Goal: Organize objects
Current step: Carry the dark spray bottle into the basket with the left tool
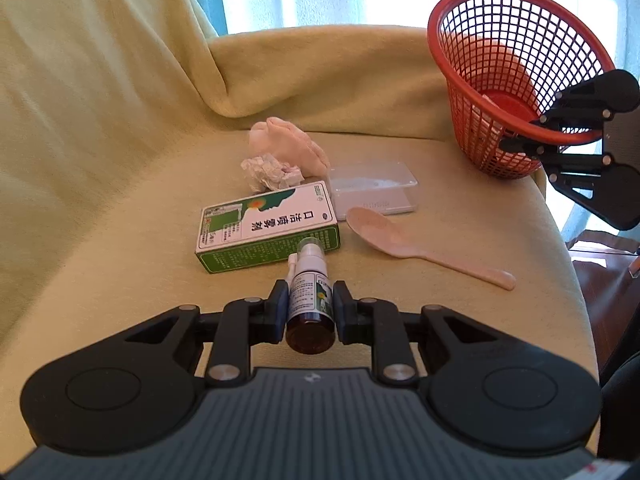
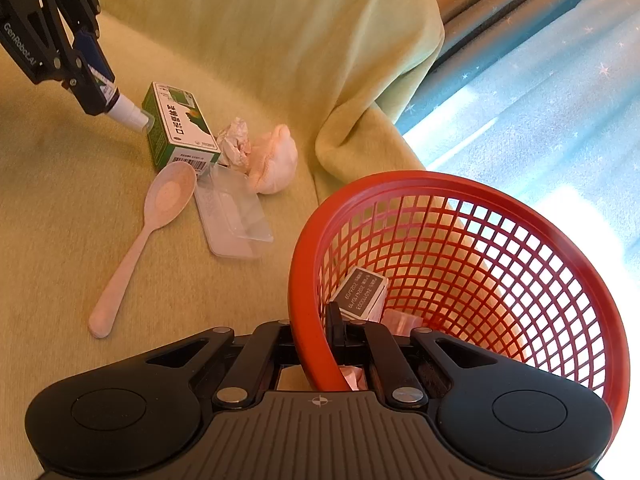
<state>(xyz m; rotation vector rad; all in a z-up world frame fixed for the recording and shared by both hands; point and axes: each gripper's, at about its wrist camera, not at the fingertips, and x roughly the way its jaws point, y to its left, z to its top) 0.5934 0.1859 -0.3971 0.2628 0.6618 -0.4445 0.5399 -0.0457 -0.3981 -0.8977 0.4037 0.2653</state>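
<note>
Amber spray bottle [image 1: 310,300] between left gripper [image 1: 309,304] pads

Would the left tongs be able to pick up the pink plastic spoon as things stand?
Probably not yet: the left tongs are shut on the brown spray bottle. The pink plastic spoon itself lies uncovered.

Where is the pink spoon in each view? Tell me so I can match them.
Left wrist view: the spoon lies right of centre, bowl toward the green box.
Right wrist view: the spoon lies left of centre, bowl at top.
Shared landmark: the green box.
</note>
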